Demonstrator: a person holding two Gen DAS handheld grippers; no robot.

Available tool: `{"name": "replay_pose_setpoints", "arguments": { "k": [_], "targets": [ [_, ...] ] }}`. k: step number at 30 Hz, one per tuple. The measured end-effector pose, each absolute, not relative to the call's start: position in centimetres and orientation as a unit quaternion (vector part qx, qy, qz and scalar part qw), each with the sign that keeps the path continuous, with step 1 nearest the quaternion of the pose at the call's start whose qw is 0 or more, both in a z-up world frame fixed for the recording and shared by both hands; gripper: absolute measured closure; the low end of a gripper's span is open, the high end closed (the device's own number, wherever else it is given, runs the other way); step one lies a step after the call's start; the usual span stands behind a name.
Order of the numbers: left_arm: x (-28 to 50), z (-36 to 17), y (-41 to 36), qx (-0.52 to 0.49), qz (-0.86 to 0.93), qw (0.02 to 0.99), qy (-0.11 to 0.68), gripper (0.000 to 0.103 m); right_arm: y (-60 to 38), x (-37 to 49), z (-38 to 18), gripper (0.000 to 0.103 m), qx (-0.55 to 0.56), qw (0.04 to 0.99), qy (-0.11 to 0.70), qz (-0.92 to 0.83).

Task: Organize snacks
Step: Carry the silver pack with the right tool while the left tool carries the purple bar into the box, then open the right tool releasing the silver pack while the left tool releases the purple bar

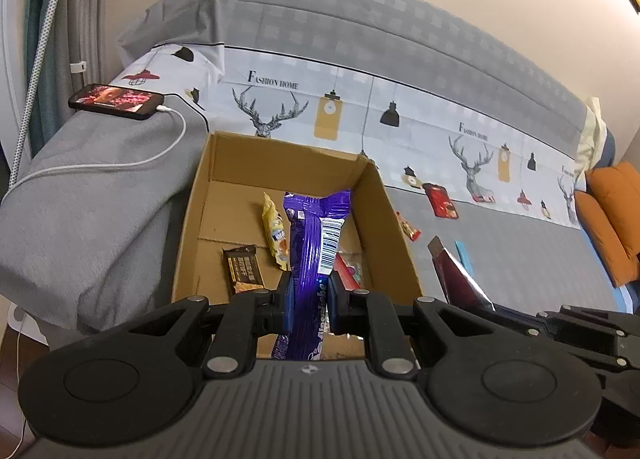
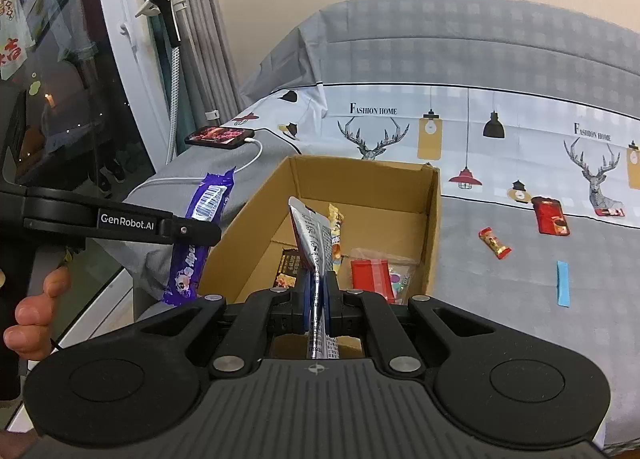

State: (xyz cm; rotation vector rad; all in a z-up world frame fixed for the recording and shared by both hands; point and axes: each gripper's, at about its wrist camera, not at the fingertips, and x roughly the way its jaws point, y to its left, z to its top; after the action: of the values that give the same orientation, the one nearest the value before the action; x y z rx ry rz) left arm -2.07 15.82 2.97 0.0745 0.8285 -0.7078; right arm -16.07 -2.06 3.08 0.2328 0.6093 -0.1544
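Note:
My left gripper (image 1: 310, 301) is shut on a long purple snack packet (image 1: 314, 235), held over the near edge of an open cardboard box (image 1: 280, 163). It also shows in the right wrist view (image 2: 200, 235), left of the box. My right gripper (image 2: 319, 291) is shut on a silver and dark red snack packet (image 2: 314, 237), held above the box's near edge (image 2: 256, 243); it also shows in the left wrist view (image 1: 454, 279). Inside the box lie a brown bar (image 1: 242, 269), a yellow packet (image 1: 276, 235) and a red packet (image 2: 370, 275).
The box stands on a sofa with a grey patterned cover (image 2: 500, 299). On the seat lie a red packet (image 2: 551, 215), a small red candy (image 2: 495, 243) and a blue strip (image 2: 563, 283). A phone (image 1: 116, 99) charges on the armrest. Orange cushions (image 1: 612, 219) sit at the far right.

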Motion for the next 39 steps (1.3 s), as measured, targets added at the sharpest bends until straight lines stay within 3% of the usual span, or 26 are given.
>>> {"name": "replay_pose_setpoints", "arguments": {
  "k": [15,39],
  "targets": [
    [2.3,1.7,12.7,0.053,-0.32,0.856,0.403,0.085,-3.0,-11.6,2.1,0.096,0.118,0.94,0.312,-0.067],
    [10.0,-5.3,7.0,0.118,-0.278,0.833,0.463,0.085,-7.6,-0.8,-4.5,0.096,0.132,0.917,0.368,-0.077]
  ]
}}
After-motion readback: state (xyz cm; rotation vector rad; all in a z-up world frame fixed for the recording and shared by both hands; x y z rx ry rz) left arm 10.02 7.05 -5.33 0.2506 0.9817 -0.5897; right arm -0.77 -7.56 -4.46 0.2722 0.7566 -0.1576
